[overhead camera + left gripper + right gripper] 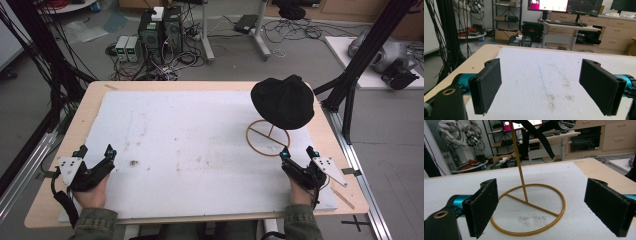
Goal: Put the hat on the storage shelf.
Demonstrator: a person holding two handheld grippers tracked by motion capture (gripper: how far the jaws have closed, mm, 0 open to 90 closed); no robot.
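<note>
A black hat [283, 102] sits on top of a yellow wire stand [267, 137] at the right of the white mat. Its upright rod [519, 162] and ring base [554, 220] rise just beyond my right gripper [541, 207], with the hat's black strap [540, 138] hanging above. My right gripper [298, 153] rests open at the mat's near right, just short of the ring. My left gripper [95, 151] rests open at the near left, with nothing between its pads [489, 82].
The white mat [200, 145] covers most of the wooden table [95, 95] and has small brown stains [134, 162]. Black frame posts [350, 75] stand at the right edge. Computers and cables [160, 35] lie on the floor beyond the table.
</note>
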